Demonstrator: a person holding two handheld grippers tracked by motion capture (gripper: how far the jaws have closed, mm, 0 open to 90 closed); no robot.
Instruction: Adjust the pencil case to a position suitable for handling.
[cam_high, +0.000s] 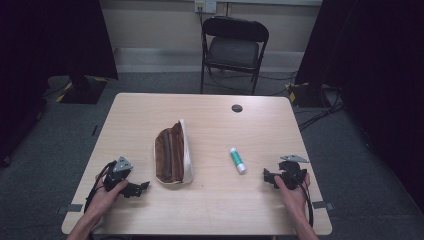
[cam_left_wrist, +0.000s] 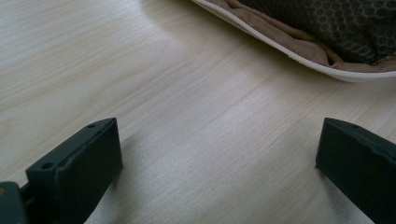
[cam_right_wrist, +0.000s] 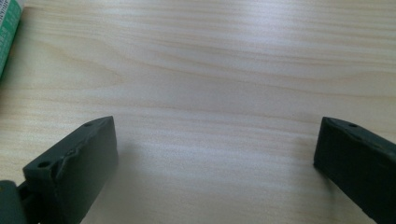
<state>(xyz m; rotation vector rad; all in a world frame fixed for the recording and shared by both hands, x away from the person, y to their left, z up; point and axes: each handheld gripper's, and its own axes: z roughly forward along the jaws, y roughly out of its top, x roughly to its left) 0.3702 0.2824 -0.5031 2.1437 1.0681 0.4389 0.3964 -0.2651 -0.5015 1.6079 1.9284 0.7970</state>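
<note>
1. Currently the left gripper (cam_high: 134, 189) rests on the table (cam_high: 210, 210) just beside the brown pouch (cam_high: 171, 154), its fingers (cam_left_wrist: 79, 168) spread wide and empty.
2. Likewise the right gripper (cam_high: 270, 179) sits low, fingers (cam_right_wrist: 74, 163) wide apart, near the green-and-white glue stick (cam_high: 237, 160) (not touching it).
3. Probably the stick is meant for the pouch, which lies mid-table, its opening hard to judge.
4. To grasp well, approach the stick across its length, centre it between the fingers, then close gently so it cannot roll.
</note>
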